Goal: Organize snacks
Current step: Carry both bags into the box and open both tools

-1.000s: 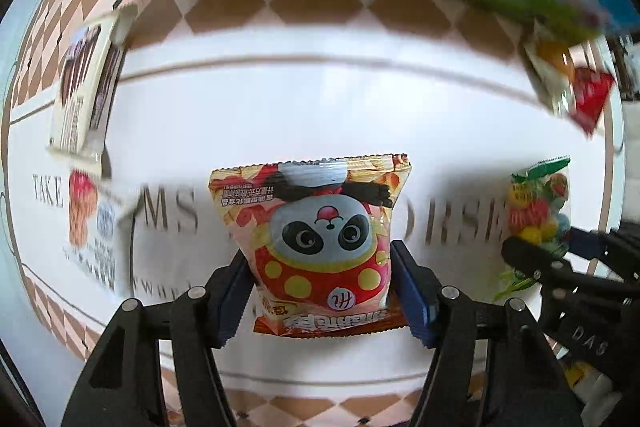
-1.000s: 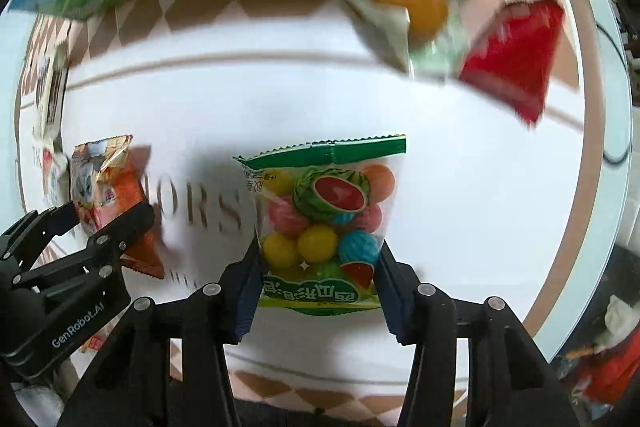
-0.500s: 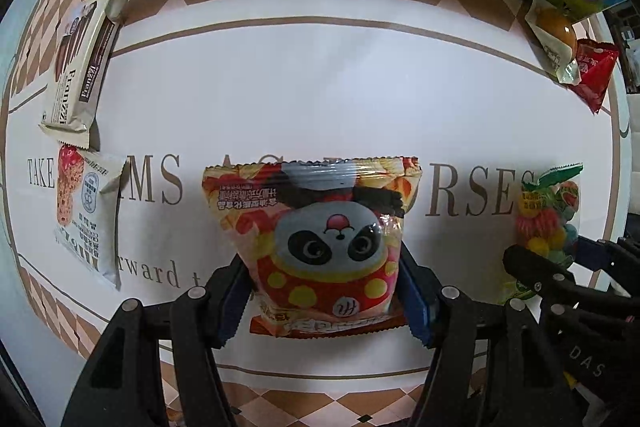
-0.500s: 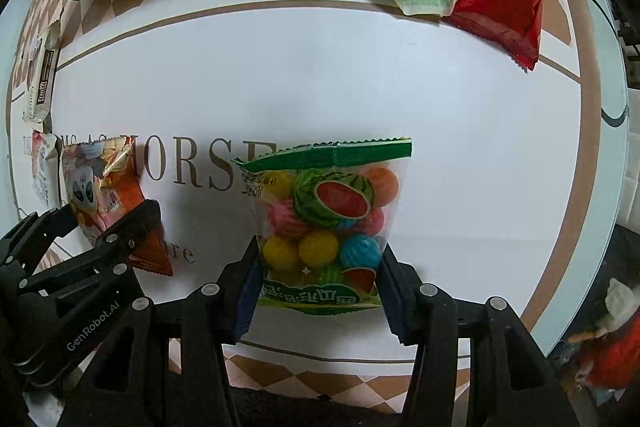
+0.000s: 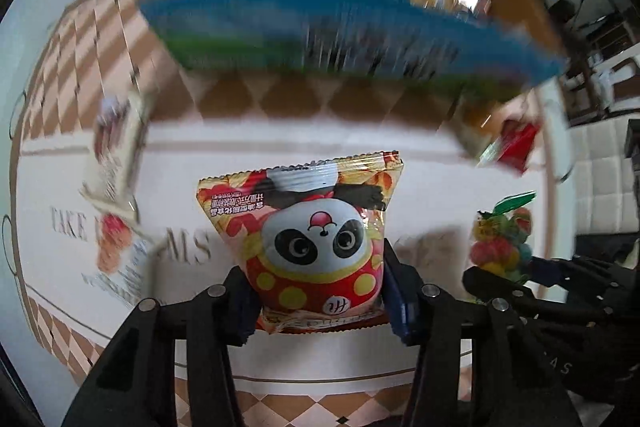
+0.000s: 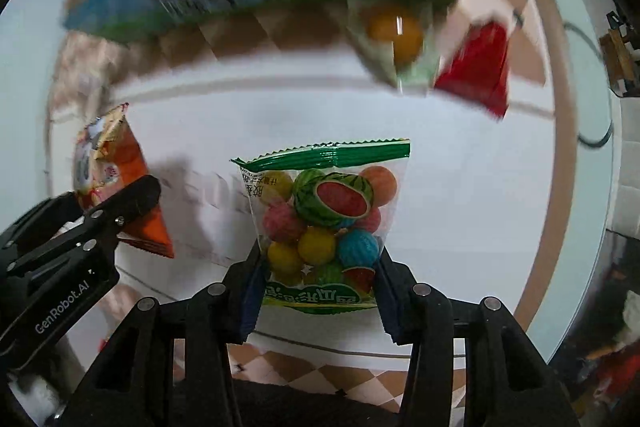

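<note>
- My left gripper (image 5: 316, 303) jaws have just squeezed in and pinch the shiny panda snack bag (image 5: 308, 243), lifted off the white surface (image 5: 280, 147).
- My right gripper (image 6: 320, 291) jaws, just closing too, pinch the clear fruit-candy bag (image 6: 324, 223).
- I should hold both tight and carry them slowly to the brown cardboard box (image 5: 516, 3) at the far edge.

The place looked like a home living or dining room. A desk (image 5: 280, 155) carried a white cloth with brown checked border and printed lettering, scattered with snack packets (image 6: 476, 67). Beyond it stood an open cardboard box (image 5: 516, 7) of snacks, white panelled walls (image 5: 600, 179) and dark shelving (image 5: 608, 67).
</note>
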